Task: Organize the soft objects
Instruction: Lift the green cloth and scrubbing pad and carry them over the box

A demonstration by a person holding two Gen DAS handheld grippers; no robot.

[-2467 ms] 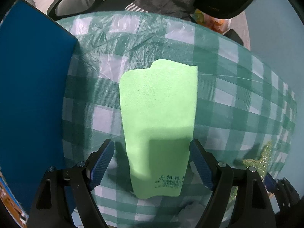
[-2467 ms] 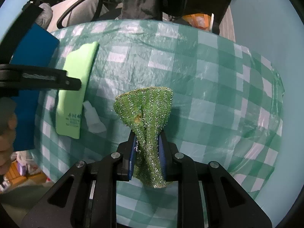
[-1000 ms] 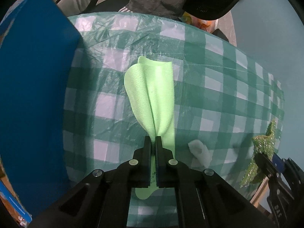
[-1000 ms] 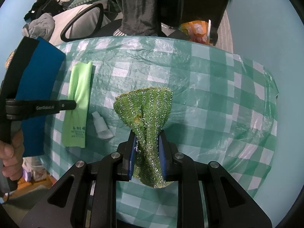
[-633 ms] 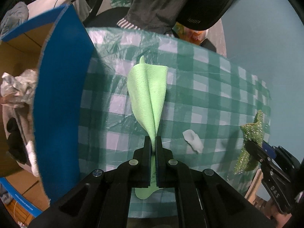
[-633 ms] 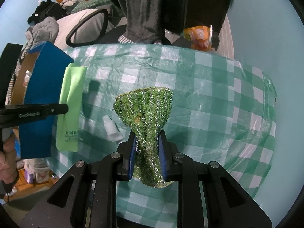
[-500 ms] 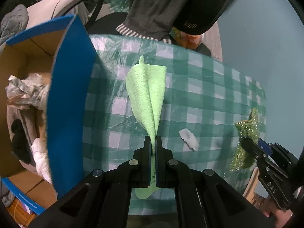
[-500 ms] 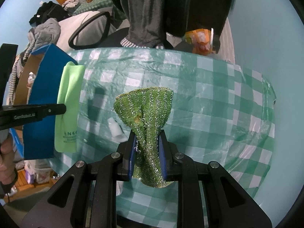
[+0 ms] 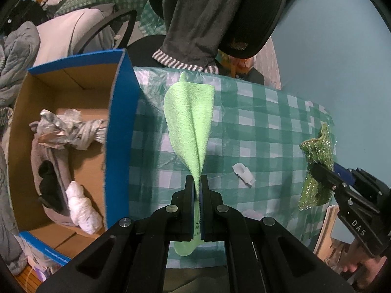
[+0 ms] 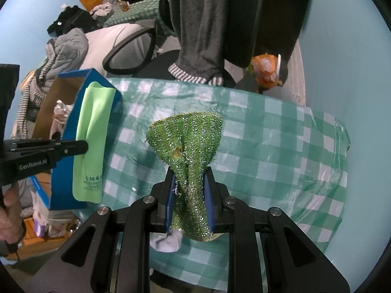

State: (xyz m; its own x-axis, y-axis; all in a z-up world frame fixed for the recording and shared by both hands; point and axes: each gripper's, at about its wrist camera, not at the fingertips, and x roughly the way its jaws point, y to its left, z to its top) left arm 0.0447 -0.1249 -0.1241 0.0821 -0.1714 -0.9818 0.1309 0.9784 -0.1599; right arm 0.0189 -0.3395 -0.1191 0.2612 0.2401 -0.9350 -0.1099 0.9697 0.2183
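Left view only — box [image 9: 119,131] contents, white scrap [image 9: 243,172]

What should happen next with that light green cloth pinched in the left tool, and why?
Probably carry the light green cloth sideways over the open blue cardboard box. The left gripper is shut on it, it hangs clear of the checked tablecloth, and the box beside it already holds other soft things.

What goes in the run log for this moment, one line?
left tongs: shut on green cloth | right tongs: shut on glitter scrubber | box: open, clothes inside | white scrap: on table
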